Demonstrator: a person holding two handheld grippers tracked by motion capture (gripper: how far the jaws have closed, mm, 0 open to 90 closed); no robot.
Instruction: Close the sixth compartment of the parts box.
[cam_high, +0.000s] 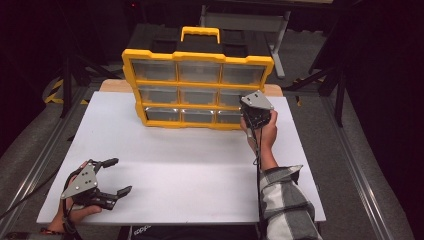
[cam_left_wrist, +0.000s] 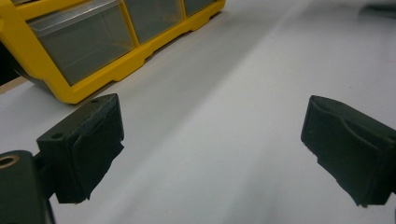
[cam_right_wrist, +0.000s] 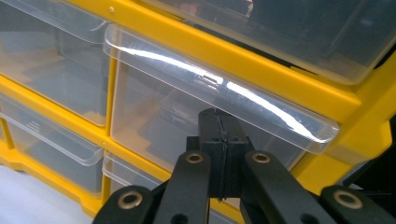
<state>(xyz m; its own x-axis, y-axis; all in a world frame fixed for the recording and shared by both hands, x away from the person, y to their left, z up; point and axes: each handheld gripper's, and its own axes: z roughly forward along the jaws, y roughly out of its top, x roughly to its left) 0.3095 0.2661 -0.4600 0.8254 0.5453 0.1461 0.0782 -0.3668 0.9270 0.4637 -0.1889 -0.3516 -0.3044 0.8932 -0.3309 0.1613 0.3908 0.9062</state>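
My right claw (cam_right_wrist: 219, 128) was clenched tight, its black jaws pressed flat together with nothing between them, the tips just under the clear lip of a transparent plastic drawer (cam_right_wrist: 187, 116) in the middle row at the cabinet's right end. That drawer sat closed in the yellow plastic nine-drawer organiser cabinet (cam_high: 197, 89), which stood upright at the far side of the white counter (cam_high: 190, 170). My left claw (cam_high: 114, 176) was released, jaws spread wide over the counter's near left corner, well apart from the cabinet.
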